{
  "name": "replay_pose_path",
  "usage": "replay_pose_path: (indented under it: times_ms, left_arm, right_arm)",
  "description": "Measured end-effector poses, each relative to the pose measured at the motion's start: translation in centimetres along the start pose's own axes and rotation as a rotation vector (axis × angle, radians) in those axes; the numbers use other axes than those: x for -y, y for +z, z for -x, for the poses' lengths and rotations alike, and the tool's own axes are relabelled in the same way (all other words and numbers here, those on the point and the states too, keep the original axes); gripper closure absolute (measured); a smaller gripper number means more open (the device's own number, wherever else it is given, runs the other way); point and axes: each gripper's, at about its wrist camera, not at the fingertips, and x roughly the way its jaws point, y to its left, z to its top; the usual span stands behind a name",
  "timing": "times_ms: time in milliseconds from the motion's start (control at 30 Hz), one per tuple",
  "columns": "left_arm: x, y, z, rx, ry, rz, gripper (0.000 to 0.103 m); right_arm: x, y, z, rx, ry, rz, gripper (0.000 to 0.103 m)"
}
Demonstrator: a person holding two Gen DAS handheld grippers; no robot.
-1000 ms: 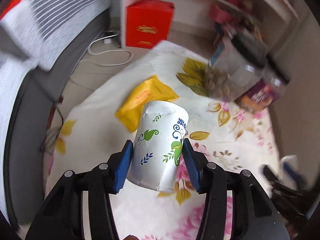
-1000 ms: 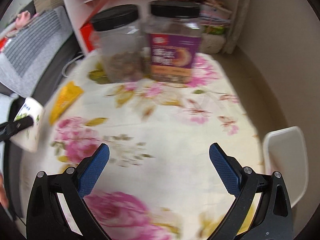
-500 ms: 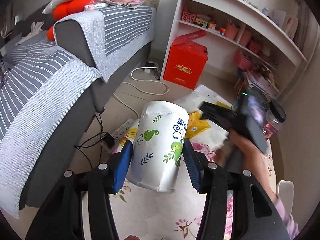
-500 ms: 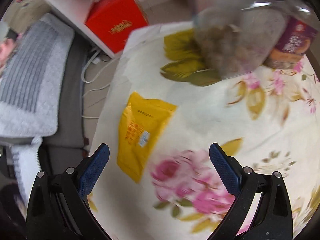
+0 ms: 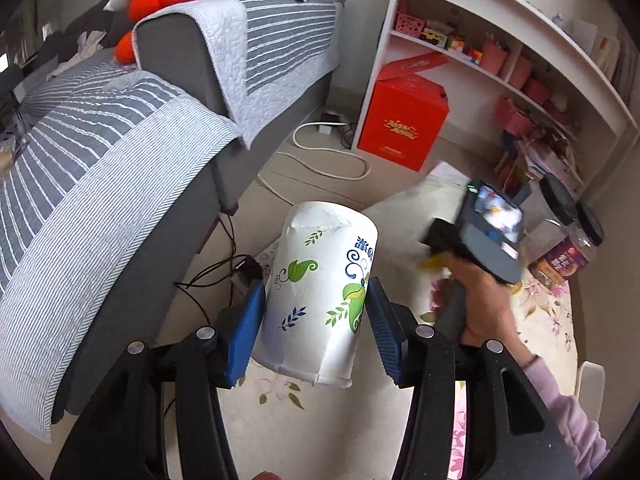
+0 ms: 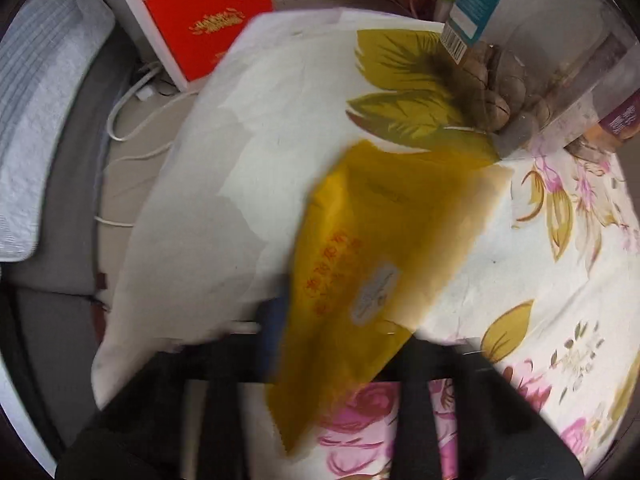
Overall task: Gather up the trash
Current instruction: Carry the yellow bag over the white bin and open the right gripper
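A white paper cup (image 5: 320, 292) printed with green leaves and blue script sits tilted between the blue pads of my left gripper (image 5: 316, 308), which is shut on it, out over the floor beside the table. The right gripper (image 6: 344, 332) points steeply down at the floral tablecloth (image 6: 540, 280). Its blurred jaws have closed on the lower part of a yellow snack packet (image 6: 384, 232). The left wrist view shows a person's hand (image 5: 480, 304) holding that gripper over the table's edge.
Two clear jars (image 6: 560, 60) with black lids stand at the table's far side. On the floor are a red box (image 5: 404, 120) against a white shelf unit (image 5: 520, 60), white and black cables (image 5: 320, 160), and a grey striped sofa (image 5: 120, 160) to the left.
The left gripper carried the cup off the table toward the sofa side. The right gripper swung from the table's middle down onto the yellow packet, and its wide-open jaws closed on it.
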Motion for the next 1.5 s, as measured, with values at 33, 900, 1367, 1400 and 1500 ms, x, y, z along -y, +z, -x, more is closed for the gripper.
replay_pose_path:
  times_ms: [33, 900, 1367, 1400, 1500]
  left_arm:
    - [-0.1, 0.0, -0.1, 0.0, 0.002, 0.004, 0.052]
    - [10.1, -5.5, 8.6, 0.107, -0.071, -0.08, 0.052]
    - [18.2, -13.1, 9.6, 0.075, -0.136, -0.135, 0.052]
    - [18.8, -13.3, 9.7, 0.074, -0.139, -0.143, 0.052]
    - [20.9, -14.2, 10.0, 0.073, -0.149, -0.174, 0.051]
  right_arm:
    - [0.8, 0.0, 0.1, -0.014, 0.038, -0.008, 0.101]
    - [19.7, -10.7, 19.2, 0.319, 0.224, 0.243, 0.102]
    - [32.4, -12.9, 22.3, 0.431, 0.128, 0.177, 0.102]
    - [33.3, -12.8, 22.4, 0.433, 0.122, 0.164, 0.102]
    - [36.5, -12.4, 22.4, 0.444, 0.092, 0.118, 0.102]
